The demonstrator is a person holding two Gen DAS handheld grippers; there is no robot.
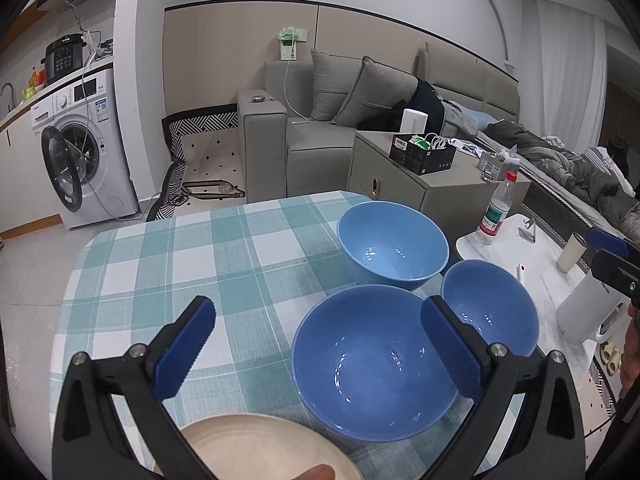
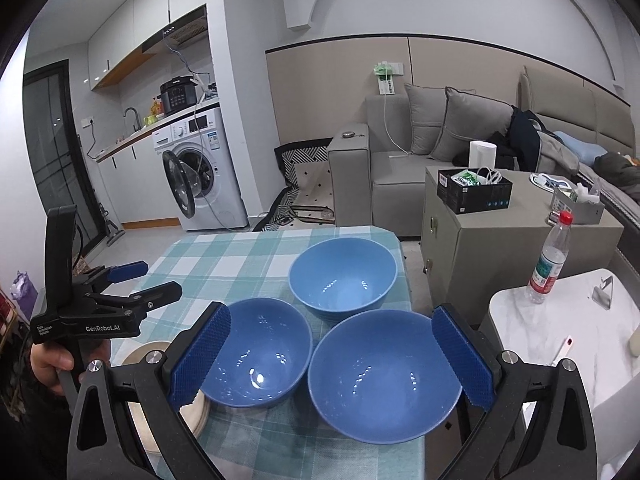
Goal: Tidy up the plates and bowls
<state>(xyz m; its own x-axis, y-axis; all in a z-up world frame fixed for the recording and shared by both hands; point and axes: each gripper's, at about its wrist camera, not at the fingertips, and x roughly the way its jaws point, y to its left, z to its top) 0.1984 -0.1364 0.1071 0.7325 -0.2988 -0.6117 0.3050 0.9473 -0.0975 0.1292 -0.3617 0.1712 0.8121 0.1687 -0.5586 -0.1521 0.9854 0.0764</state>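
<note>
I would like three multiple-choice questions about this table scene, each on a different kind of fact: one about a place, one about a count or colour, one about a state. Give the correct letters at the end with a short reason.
1. Where does the water bottle stand?
A. on the checked tablecloth
B. on the white marble side table
C. inside a bowl

2. How many blue bowls are on the checked tablecloth?
A. two
B. three
C. five

3. In what state is the right gripper?
A. open, holding nothing
B. shut on a bowl
C. shut on a plate

Answers:
1 B, the bottle stands on the marble top, beside the cloth-covered table.
2 B, the far bowl, the near left bowl and the near right bowl are the only blue ones.
3 A, its jaws stand wide apart above the bowls with nothing between them.
</note>
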